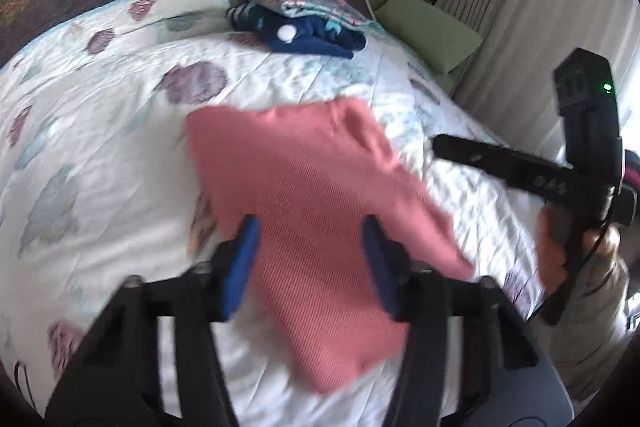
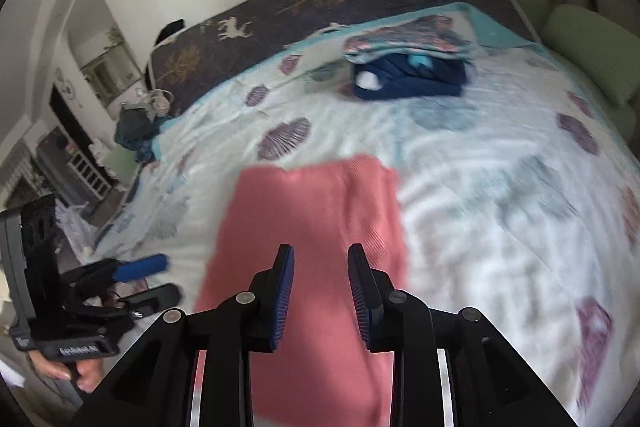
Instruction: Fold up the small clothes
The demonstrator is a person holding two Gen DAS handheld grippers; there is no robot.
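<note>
Pink ribbed garment (image 1: 316,195) lies flat on the bed (image 1: 120,147), one folded rectangle. It sits under and between the spread fingers of the left hand-held gripper (image 1: 310,263); the right hand-held gripper (image 2: 320,291) is likewise parted above it. One folded pile (image 1: 296,23) lies farther back.

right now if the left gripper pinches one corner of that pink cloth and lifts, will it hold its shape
Probably not. The pink cloth is thin ribbed knit lying limp on the quilt, so it should droop and unfold. It looks light, and the ribbing likely grips the pads.
</note>
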